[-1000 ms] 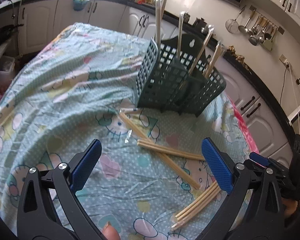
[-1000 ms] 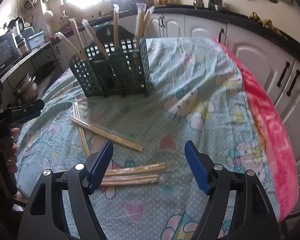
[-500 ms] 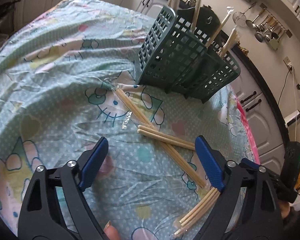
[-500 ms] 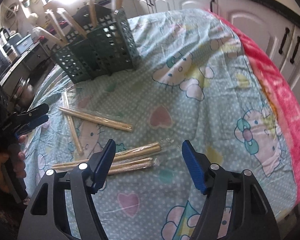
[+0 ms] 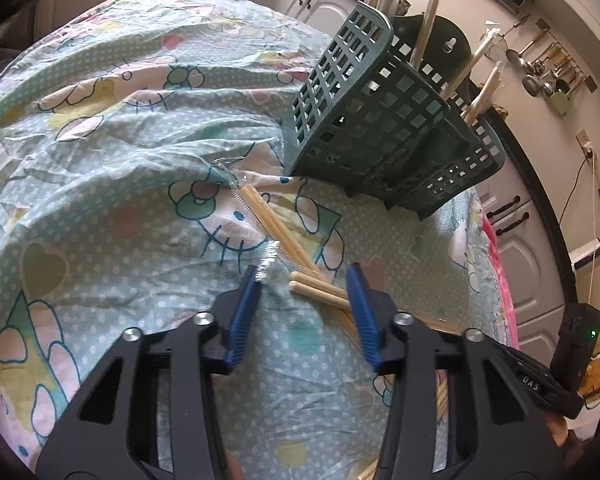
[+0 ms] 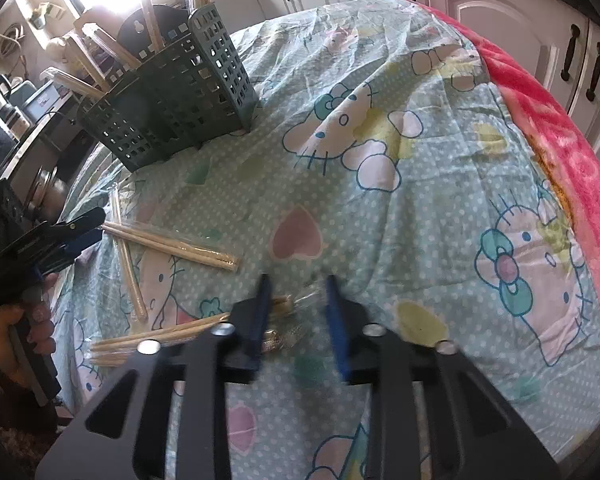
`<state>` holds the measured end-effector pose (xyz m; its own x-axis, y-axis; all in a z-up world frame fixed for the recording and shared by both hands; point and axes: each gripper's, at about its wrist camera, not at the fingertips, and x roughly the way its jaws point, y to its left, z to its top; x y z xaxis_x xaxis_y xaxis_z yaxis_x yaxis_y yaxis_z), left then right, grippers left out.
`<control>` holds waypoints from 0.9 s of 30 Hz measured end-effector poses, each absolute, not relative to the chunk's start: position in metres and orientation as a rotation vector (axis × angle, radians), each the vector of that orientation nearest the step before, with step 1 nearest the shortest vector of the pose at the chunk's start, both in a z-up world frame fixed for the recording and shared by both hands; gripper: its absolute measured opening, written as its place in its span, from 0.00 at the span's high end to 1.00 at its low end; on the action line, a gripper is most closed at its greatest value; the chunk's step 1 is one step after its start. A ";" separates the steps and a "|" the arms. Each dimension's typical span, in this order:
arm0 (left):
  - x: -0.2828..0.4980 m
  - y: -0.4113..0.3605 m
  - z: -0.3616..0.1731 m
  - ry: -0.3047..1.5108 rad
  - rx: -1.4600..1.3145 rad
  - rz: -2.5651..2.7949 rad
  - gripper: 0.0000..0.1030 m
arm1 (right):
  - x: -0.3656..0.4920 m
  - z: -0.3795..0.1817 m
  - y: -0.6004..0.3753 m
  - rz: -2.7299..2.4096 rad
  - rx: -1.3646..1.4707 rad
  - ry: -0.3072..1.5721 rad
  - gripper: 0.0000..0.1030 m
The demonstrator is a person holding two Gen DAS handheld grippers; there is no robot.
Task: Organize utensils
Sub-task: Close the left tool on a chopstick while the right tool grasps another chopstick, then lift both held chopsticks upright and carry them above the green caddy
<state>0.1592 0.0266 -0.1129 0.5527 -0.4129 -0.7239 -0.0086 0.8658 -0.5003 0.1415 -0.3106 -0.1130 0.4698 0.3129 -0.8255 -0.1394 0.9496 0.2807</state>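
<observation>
On the cartoon-print tablecloth, both grippers, left and right, stand apart astride wrapped wooden chopstick pairs, probably for the green perforated plastic holder.

The right gripper's fingers were blurred, so whether they touched the wrapped chopsticks between them could not be told. The left gripper's right finger hid part of a chopstick pair. Chopsticks in the green basket ran off the top edge.
</observation>
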 end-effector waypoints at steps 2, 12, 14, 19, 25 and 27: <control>0.160 0.027 -0.114 0.967 -0.485 -0.250 0.82 | 0.142 -0.112 -0.311 0.289 0.185 1.039 0.95; 0.158 0.031 -0.108 0.944 -0.494 -0.271 0.97 | 0.138 -0.084 -0.296 0.339 0.145 0.944 0.97; 0.157 0.032 -0.102 0.928 -0.494 -0.276 0.97 | 0.138 -0.075 -0.291 0.353 0.122 0.918 0.97; 0.154 0.032 -0.077 0.867 -0.479 -0.293 0.99 | 0.139 -0.054 -0.278 0.397 0.088 0.861 0.97; 0.153 0.031 -0.049 0.802 -0.455 -0.315 1.00 | 0.142 -0.033 -0.260 0.446 0.058 0.810 0.97; 0.153 0.031 -0.039 0.783 -0.450 -0.326 1.00 | 0.142 -0.027 -0.255 0.458 0.047 0.793 0.97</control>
<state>0.1531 0.0309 -0.0393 0.6669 -0.4416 -0.6001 0.1153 0.8569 -0.5024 0.1422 -0.2545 -0.0266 0.6089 0.4140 -0.6766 -0.3796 0.9011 0.2098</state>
